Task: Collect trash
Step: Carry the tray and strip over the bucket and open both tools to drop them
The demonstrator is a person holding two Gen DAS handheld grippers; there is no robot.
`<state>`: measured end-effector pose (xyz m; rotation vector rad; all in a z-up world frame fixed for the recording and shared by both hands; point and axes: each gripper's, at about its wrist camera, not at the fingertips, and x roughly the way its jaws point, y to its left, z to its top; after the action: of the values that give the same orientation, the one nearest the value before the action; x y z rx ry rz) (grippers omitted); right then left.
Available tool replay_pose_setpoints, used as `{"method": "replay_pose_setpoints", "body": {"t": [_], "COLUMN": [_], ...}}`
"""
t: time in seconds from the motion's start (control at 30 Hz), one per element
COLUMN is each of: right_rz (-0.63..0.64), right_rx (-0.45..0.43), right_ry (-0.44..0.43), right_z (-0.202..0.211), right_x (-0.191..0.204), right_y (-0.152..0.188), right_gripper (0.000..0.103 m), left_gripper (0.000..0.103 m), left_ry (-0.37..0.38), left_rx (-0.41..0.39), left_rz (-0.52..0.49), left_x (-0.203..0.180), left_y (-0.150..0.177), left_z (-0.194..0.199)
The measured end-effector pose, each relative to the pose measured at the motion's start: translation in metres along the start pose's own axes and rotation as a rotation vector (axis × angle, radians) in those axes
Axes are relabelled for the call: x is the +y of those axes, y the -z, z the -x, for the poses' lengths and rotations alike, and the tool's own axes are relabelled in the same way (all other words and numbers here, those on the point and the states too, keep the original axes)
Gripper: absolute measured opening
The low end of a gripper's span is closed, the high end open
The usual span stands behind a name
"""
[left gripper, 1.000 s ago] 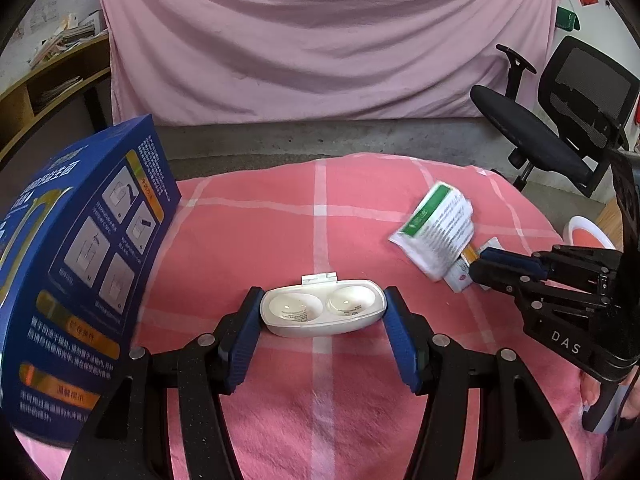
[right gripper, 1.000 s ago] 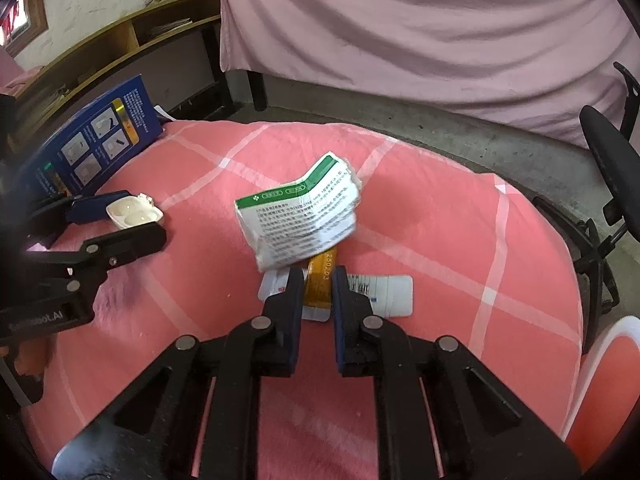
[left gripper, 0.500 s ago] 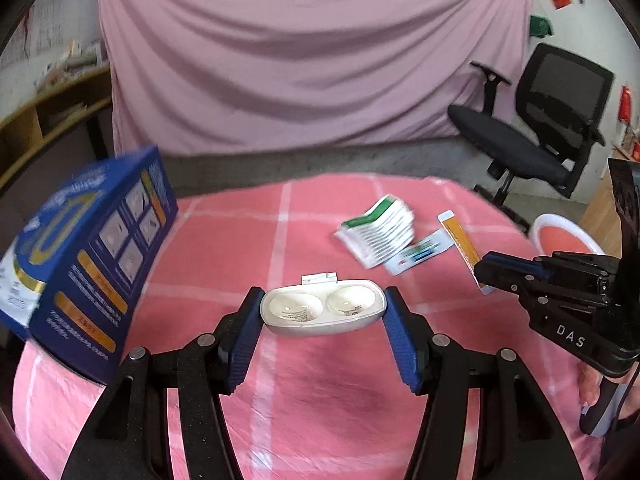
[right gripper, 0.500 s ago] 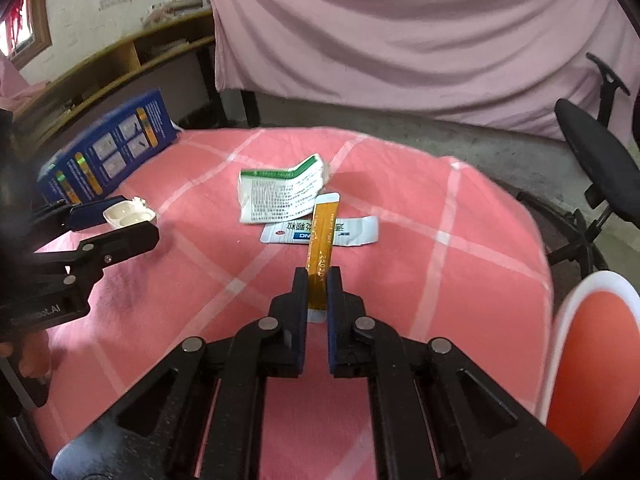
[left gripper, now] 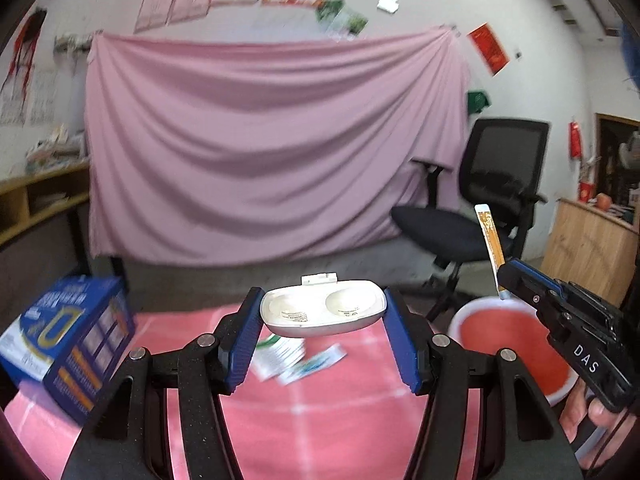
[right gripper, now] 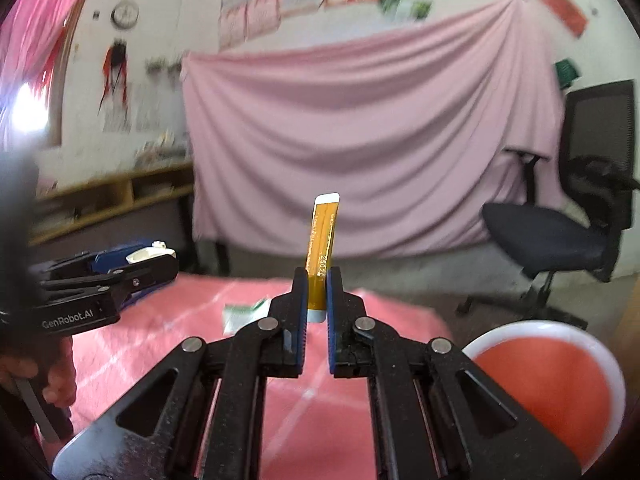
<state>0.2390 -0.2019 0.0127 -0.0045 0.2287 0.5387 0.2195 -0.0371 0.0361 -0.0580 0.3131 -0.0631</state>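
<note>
Your left gripper (left gripper: pixel 323 316) is clamped on the white plastic tray (left gripper: pixel 322 312), held above the pink tablecloth (left gripper: pixel 328 420). Your right gripper (right gripper: pixel 317 280) pinches the orange sachet (right gripper: pixel 323 240) upright, with the red bin (right gripper: pixel 560 392) at its 4 o'clock.

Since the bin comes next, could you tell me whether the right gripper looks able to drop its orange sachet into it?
Probably yes: the right gripper holds the orange sachet lifted, and the bin sits open just beside it with nothing between.

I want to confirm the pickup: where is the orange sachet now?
The orange sachet stands upright, pinched between the right tongs, lifted above the pink table, left of the red bin.
</note>
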Motion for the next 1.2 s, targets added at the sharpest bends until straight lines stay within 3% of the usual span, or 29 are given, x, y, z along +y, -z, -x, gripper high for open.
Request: {"method": "replay_pose_setpoints", "body": {"t": [0.23,0.4,0.73,0.97,1.2], "right_rz": [-0.018,-0.038,-0.141,-0.191,-0.259], "right_rx": [-0.181,-0.220,-0.157,-0.096,-0.014], "right_ry": [0.140,0.227,0.332,0.364,0.358], "right_z": [0.051,0.074,0.089,0.088,0.079], "right_x": [-0.032,-0.056,-0.108,-0.131,-0.149], "right_y": [-0.015,-0.016,-0.005,0.002,0.016], "right_gripper": [0.028,0.028,0.028,0.029,0.029], "left_gripper": [0.054,0.054,0.054,0.054,0.054], "left_ry": [0.097,0.170,0.292,0.332,0.363], "left_rx": [-0.089,-0.105,-0.057,-0.001,0.113], "left_rz": [-0.050,-0.080,-0.137,-0.145,-0.154], "left_x": [-0.052,-0.092,-0.162,-0.179,-0.187], "left_y": [-0.017,-0.020,-0.016,-0.009,-0.003], "left_z": [-0.010,-0.019,-0.046,-0.062,-0.083]}}
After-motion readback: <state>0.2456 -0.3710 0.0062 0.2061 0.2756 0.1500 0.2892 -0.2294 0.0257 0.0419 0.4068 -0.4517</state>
